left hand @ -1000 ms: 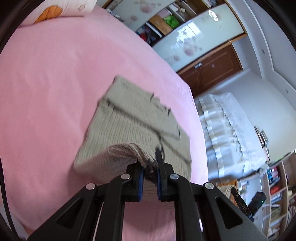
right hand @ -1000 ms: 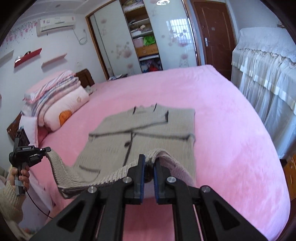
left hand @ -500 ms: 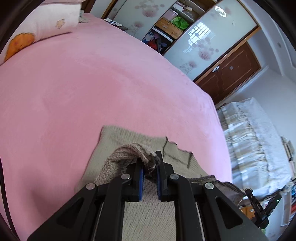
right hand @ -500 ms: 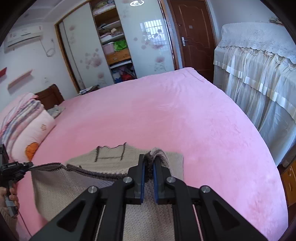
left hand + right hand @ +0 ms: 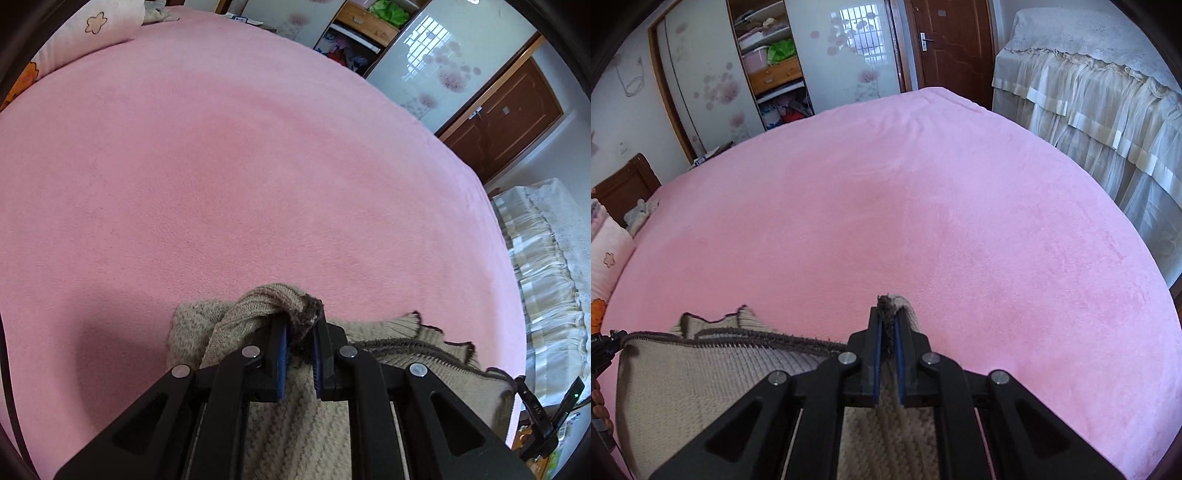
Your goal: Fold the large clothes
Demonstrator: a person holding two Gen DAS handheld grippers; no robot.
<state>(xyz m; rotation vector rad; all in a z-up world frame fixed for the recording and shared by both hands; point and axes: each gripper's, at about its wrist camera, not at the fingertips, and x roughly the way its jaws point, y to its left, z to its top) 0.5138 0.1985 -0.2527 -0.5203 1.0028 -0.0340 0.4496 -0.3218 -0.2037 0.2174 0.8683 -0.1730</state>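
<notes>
A beige knitted cardigan with dark trim [image 5: 295,424] [image 5: 701,384] lies on the pink bed [image 5: 221,184] [image 5: 923,221], its lower half carried over its upper half. My left gripper [image 5: 300,325] is shut on one corner of the dark-edged hem, which bunches up over the fingertips. My right gripper [image 5: 887,317] is shut on the other hem corner. The collar with its dark edge [image 5: 716,319] [image 5: 436,332] shows just beyond the raised hem. The other gripper appears at each view's edge: the right one [image 5: 535,413], the left one [image 5: 602,343].
A pillow with flower prints [image 5: 88,33] [image 5: 605,258] lies at the head of the bed. A wardrobe with open shelves [image 5: 768,66] and a brown door [image 5: 953,44] stand beyond. Lace-covered furniture [image 5: 1089,110] stands right of the bed.
Both grippers carried the hem forward and down over the cardigan toward its collar. The spread-out body seen earlier is now mostly under and behind the grippers.
</notes>
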